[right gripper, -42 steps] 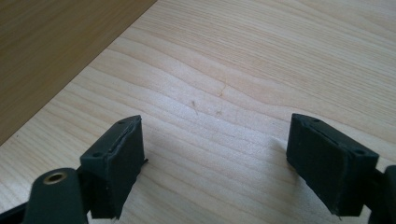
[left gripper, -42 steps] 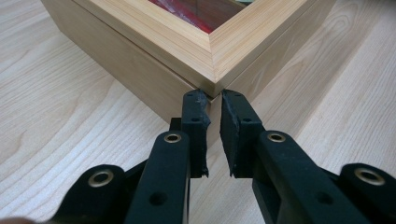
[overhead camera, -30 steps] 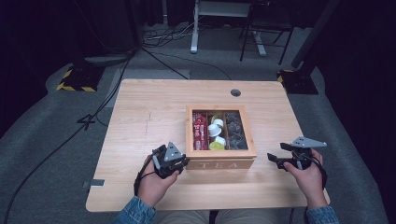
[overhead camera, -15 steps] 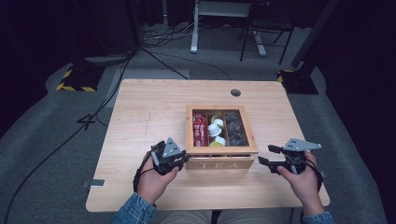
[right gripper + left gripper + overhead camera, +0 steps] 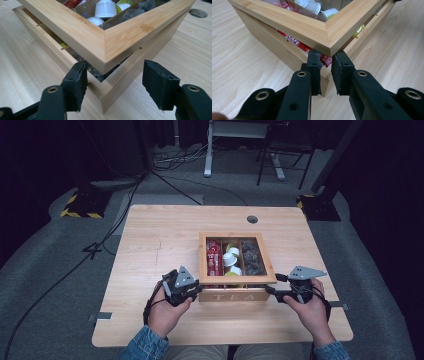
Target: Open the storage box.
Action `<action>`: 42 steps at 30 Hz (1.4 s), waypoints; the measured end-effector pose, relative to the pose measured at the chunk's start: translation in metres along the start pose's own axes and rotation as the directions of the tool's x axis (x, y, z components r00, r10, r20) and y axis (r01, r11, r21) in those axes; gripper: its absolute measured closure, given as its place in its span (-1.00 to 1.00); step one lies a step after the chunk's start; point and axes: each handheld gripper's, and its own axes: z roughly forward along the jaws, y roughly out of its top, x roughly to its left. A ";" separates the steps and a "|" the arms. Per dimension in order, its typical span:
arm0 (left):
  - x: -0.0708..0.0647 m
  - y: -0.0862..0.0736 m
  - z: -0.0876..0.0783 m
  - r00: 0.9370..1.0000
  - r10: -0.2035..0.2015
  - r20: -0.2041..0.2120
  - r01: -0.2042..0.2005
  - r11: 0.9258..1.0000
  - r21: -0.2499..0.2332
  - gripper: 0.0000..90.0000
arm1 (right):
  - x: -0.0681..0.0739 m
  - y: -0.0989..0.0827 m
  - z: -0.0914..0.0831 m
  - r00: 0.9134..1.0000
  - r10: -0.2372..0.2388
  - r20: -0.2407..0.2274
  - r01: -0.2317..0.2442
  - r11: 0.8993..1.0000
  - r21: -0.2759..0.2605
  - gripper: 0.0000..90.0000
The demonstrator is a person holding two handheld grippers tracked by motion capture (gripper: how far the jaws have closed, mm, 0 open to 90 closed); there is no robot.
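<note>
A wooden tea box [image 5: 235,295] stands on the table, its glass-paned lid [image 5: 238,279] lifted a little at the front. Inside lie red sachets [image 5: 214,260], white capsules [image 5: 231,257] and dark packets [image 5: 252,260]. My left gripper [image 5: 197,289] is at the box's front left corner. Its jaws are shut, tips [image 5: 327,56] tucked under the lid's corner [image 5: 329,37]. At the front right corner, my right gripper [image 5: 272,291] is open. Its jaws [image 5: 116,70] have just been closing and straddle the box corner [image 5: 110,95], pads apart from the wood.
The box sits near the front of the wooden table [image 5: 160,250], slightly right of its centre. A round cable hole [image 5: 252,219] is at the back. Beyond the table are a desk leg [image 5: 207,150], a chair [image 5: 285,150] and cables on the floor.
My right gripper has moved left to the box's front right corner and its jaws have narrowed. The left gripper has stayed at the front left corner.
</note>
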 end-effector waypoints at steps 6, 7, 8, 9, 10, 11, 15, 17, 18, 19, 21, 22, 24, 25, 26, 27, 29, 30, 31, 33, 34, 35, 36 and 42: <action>-0.002 0.003 0.004 1.000 0.017 -0.024 -0.017 1.000 0.018 0.60 | 0.001 0.006 0.006 0.999 -0.032 0.016 0.033 0.999 -0.015 -0.11; -0.002 0.003 0.004 0.999 0.022 -0.028 -0.021 1.000 0.014 0.59 | 0.002 0.007 0.005 0.999 -0.036 0.017 0.036 0.999 -0.022 -0.11; -0.002 0.003 0.004 0.999 0.019 -0.028 -0.019 1.000 0.010 0.58 | 0.002 0.009 0.005 0.999 -0.042 0.022 0.042 0.999 -0.025 -0.11; -0.002 0.003 0.004 0.999 0.018 -0.028 -0.018 1.000 0.006 0.58 | 0.002 0.009 0.005 0.999 -0.042 0.022 0.042 0.999 -0.025 -0.11; -0.001 0.004 0.004 0.999 0.021 -0.030 -0.021 1.000 0.005 0.57 | 0.002 0.010 0.005 0.999 -0.042 0.023 0.043 0.999 -0.032 -0.10; -0.001 0.004 0.004 0.999 0.019 -0.028 -0.019 1.000 0.002 0.57 | 0.002 0.010 0.005 0.999 -0.042 0.023 0.043 0.999 -0.032 -0.10; 0.001 0.006 0.007 1.000 0.006 -0.022 -0.006 1.000 -0.006 0.44 | 0.003 0.010 0.004 0.999 -0.042 0.031 0.044 0.998 -0.047 -0.12; 0.002 0.008 0.009 1.000 -0.002 -0.023 0.002 1.000 -0.001 0.27 | 0.003 0.010 0.003 0.998 -0.043 0.036 0.045 0.998 -0.045 -0.13; 0.002 0.009 0.009 1.000 -0.007 -0.023 0.007 1.000 0.003 0.20 | 0.004 0.010 0.002 0.998 -0.045 0.045 0.047 0.998 -0.045 -0.14; 0.002 0.010 0.010 1.000 -0.001 -0.028 0.001 1.000 0.005 0.20 | 0.004 0.010 0.002 0.998 -0.045 0.045 0.047 0.998 -0.045 -0.14; 0.002 0.011 0.010 0.999 0.009 -0.044 -0.009 1.000 0.006 0.13 | 0.005 0.011 -0.001 0.997 -0.055 0.058 0.058 0.997 -0.044 -0.15; 0.002 0.011 0.011 0.999 0.010 -0.048 -0.010 1.000 0.001 0.13 | 0.005 0.011 -0.001 0.997 -0.055 0.058 0.058 0.997 -0.044 -0.15; 0.004 0.011 0.011 0.999 0.004 -0.039 -0.004 1.000 -0.010 0.09 | 0.004 0.013 -0.001 0.996 -0.062 0.062 0.065 0.997 -0.039 -0.17; 0.004 0.011 0.012 0.999 0.002 -0.040 -0.003 1.000 -0.014 0.06 | 0.004 0.014 -0.002 0.996 -0.065 0.065 0.068 0.997 -0.036 -0.19; 0.005 0.011 0.012 0.999 0.005 -0.051 -0.006 1.000 -0.019 0.02 | 0.004 0.015 -0.002 0.996 -0.067 0.065 0.070 0.997 -0.035 -0.19; 0.005 0.011 0.012 0.999 -0.001 -0.050 0.000 1.000 -0.023 -0.02 | 0.004 0.015 -0.002 0.996 -0.069 0.063 0.071 0.997 -0.034 -0.19; 0.006 0.011 0.015 0.998 -0.006 -0.055 0.004 0.999 -0.033 -0.11 | 0.003 0.017 -0.001 0.996 -0.071 0.058 0.073 0.997 -0.033 -0.20; 0.007 0.011 0.016 0.999 -0.010 -0.051 0.008 0.999 -0.040 -0.14 | 0.002 0.017 -0.001 0.996 -0.074 0.057 0.076 0.997 -0.029 -0.20; 0.008 0.011 0.017 0.999 -0.016 -0.051 0.014 0.999 -0.048 -0.17 | 0.003 0.018 -0.001 0.995 -0.076 0.058 0.078 0.997 -0.029 -0.20; 0.009 0.011 0.018 0.998 -0.031 -0.056 0.026 0.997 -0.075 -0.21 | 0.003 0.022 -0.002 0.994 -0.093 0.065 0.095 0.995 -0.032 -0.20; 0.010 0.012 0.018 0.998 -0.036 -0.059 0.031 0.996 -0.080 -0.23 | 0.003 0.024 -0.003 0.993 -0.099 0.070 0.102 0.994 -0.036 -0.20; 0.011 0.012 0.017 0.998 -0.036 -0.061 0.031 0.996 -0.081 -0.24 | 0.003 0.026 -0.003 0.992 -0.103 0.073 0.105 0.994 -0.037 -0.21; 0.012 0.012 0.016 0.997 -0.042 -0.061 0.037 0.996 -0.082 -0.24 | 0.003 0.028 -0.004 0.992 -0.104 0.074 0.107 0.994 -0.038 -0.22; 0.018 0.009 0.009 0.996 -0.056 -0.076 0.049 0.995 -0.083 -0.27 | -0.001 0.040 -0.009 0.989 -0.131 0.072 0.135 0.990 -0.049 -0.22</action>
